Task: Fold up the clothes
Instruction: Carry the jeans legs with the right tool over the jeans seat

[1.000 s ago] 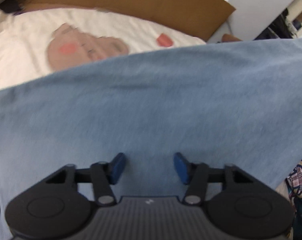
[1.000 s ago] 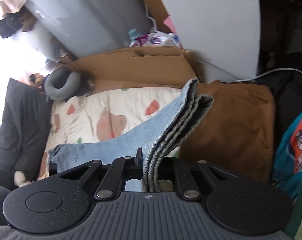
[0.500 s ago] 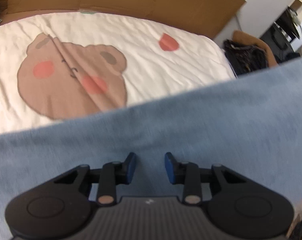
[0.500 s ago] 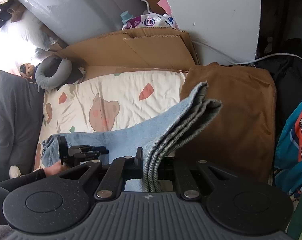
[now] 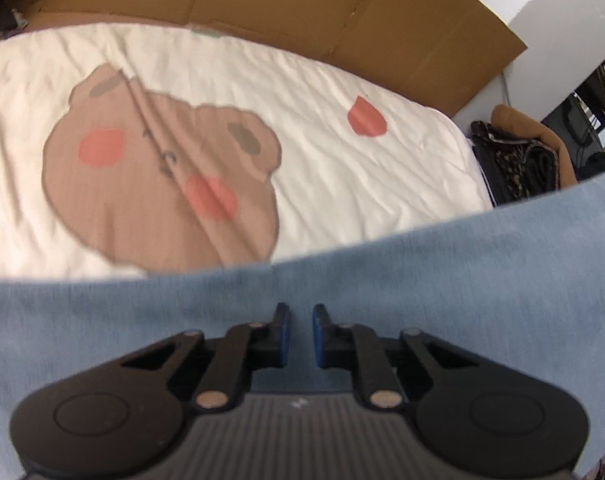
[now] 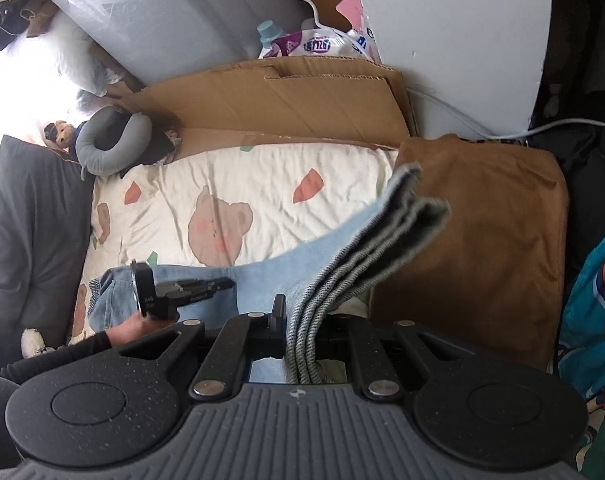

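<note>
Blue denim garment (image 6: 262,280) hanging mid-fold over bed (image 6: 262,184); right tool (image 6: 298,320) clamping layered edge; left tool (image 5: 298,332) nearly closed, gripping nothing visible. Laying flat remaining.

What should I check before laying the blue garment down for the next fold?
1. Right gripper clamped on the blue garment: ok, several layers pinched.
2. Left gripper gripping cloth: not ok, a narrow gap shows between the pads, nothing in it.
3. Layer edges aligned at the raised end: not ok, they fan apart.
4. Bear-print sheet clear ahead: ok.
5. Garment's far end flat: cannot tell, bunched near the left gripper in the right wrist view.
</note>
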Tool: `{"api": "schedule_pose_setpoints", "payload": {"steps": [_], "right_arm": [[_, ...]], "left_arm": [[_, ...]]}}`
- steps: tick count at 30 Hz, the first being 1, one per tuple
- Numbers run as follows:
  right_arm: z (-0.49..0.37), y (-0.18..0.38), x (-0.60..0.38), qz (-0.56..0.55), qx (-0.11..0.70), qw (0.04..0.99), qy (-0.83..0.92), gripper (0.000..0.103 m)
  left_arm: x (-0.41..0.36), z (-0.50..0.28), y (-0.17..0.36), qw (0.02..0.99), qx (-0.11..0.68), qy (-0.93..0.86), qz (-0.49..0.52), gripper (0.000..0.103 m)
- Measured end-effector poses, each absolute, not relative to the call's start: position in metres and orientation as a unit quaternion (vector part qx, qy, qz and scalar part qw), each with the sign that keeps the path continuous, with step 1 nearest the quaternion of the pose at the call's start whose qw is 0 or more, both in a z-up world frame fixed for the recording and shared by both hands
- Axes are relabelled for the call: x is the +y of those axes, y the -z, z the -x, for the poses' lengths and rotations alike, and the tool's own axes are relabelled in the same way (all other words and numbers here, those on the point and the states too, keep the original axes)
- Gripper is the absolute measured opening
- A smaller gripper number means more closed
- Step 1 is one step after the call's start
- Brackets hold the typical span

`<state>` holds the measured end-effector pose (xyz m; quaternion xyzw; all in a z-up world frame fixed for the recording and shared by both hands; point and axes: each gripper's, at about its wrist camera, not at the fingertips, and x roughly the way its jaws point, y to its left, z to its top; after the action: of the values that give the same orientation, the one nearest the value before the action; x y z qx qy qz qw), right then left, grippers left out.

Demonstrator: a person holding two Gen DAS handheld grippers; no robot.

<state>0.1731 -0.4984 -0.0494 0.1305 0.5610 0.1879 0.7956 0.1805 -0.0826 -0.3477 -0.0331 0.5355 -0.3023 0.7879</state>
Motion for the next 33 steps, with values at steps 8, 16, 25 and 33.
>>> {"api": "schedule_pose_setpoints", "payload": {"steps": [8,16,25,33], "right_arm": [[-0.178,0.039,-0.485,-0.124,0.556,0.799,-0.193,0.009],[-0.187,0.025,-0.465,-0.107,0.557,0.797,-0.207,0.009],[-0.197,-0.006,-0.409,-0.069,0.555,0.79,-0.251,0.009],[-0.203,-0.039,-0.339,-0.018,0.553,0.778,-0.298,0.009]], "left_arm": [[-0.071,-0.115,0.344,0.769,0.557,0.31,0.03,0.009],[-0.06,-0.058,0.339,0.736,0.591,0.328,0.043,0.009],[-0.037,-0.038,0.343,0.7,0.629,0.333,0.061,0.008],[0.008,-0.054,0.323,0.736,0.609,0.279,0.093,0.03]]}}
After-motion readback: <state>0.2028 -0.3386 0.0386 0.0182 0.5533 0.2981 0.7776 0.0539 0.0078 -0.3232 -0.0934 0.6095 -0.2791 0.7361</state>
